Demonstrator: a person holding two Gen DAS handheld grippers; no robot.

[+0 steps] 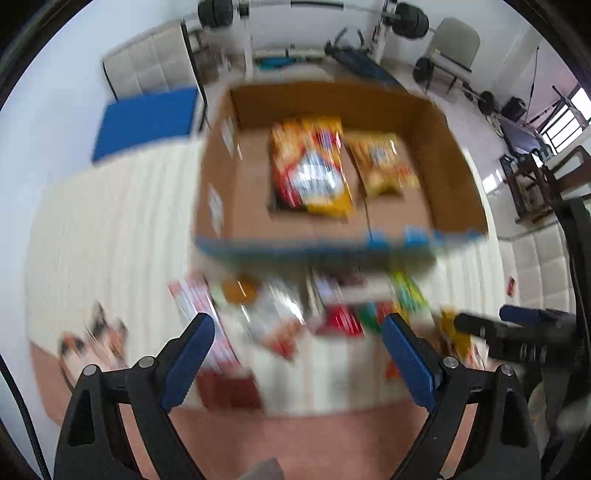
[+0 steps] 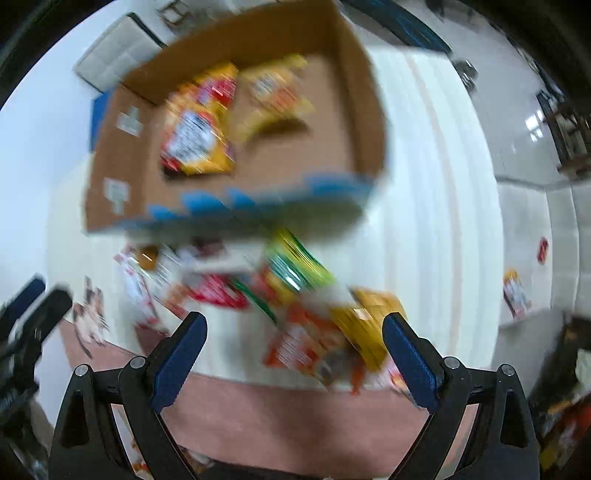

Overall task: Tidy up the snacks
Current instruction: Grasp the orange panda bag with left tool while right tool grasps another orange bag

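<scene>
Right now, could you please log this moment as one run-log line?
left gripper: open, empty | right gripper: open, empty | cardboard box: two snack bags inside | loose snacks: piled before box

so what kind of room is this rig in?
Likely a home room doubling as a gym. A barbell with weight plates sits on a rack by the back wall, an exercise bench below it, and a padded chair beside. The cardboard box rests on a white slatted surface.

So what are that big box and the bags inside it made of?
The box looks like plain brown cardboard, matte, with thin raw walls. The two bags look like glossy printed plastic film, judging by bright highlights, though blur leaves that open.
</scene>
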